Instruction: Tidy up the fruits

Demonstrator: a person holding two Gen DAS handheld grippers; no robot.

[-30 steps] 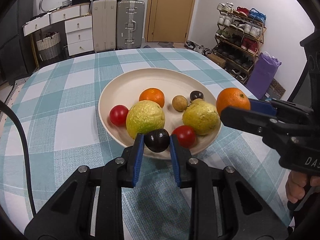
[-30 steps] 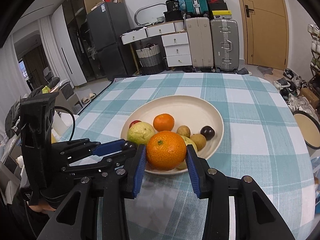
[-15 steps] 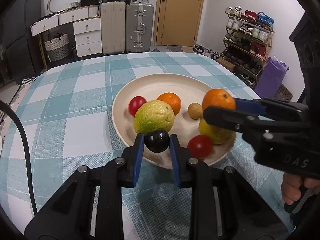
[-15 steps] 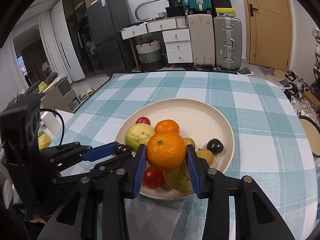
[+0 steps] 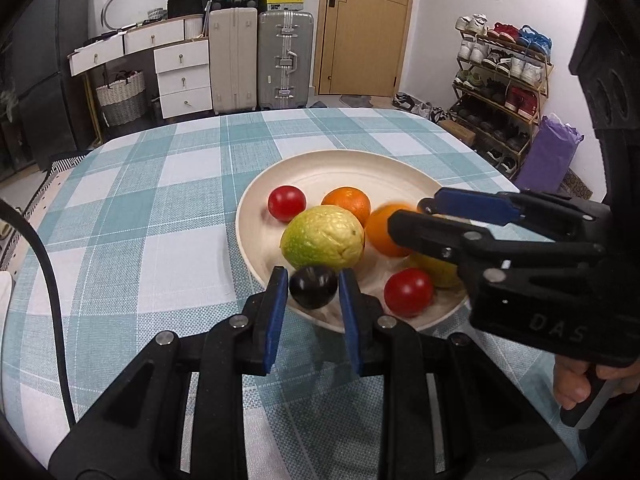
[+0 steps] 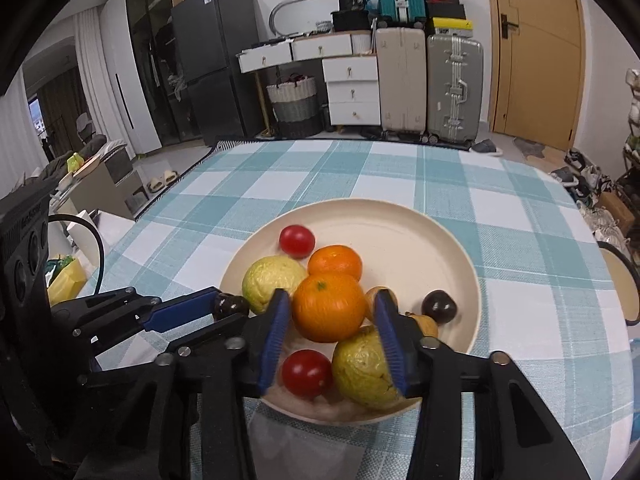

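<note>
Pinching a dark plum (image 5: 313, 286), the left gripper (image 5: 313, 292) hangs over the plate's (image 5: 256, 204) near rim. The right gripper's (image 6: 330, 320) fingers seem loosened around a blurred orange (image 6: 329, 306), crowded by a guava (image 6: 366, 366), tomato (image 6: 306, 372) and second orange (image 6: 335, 262).

Right tongs (image 6: 330, 316) grip an orange (image 6: 329, 306) above the fruit-filled plate (image 6: 440, 240).

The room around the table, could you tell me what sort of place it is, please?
Most likely a lived-in home, perhaps an apartment's entry and dining area: suitcases by the door, a shoe rack, and a fridge.
</note>
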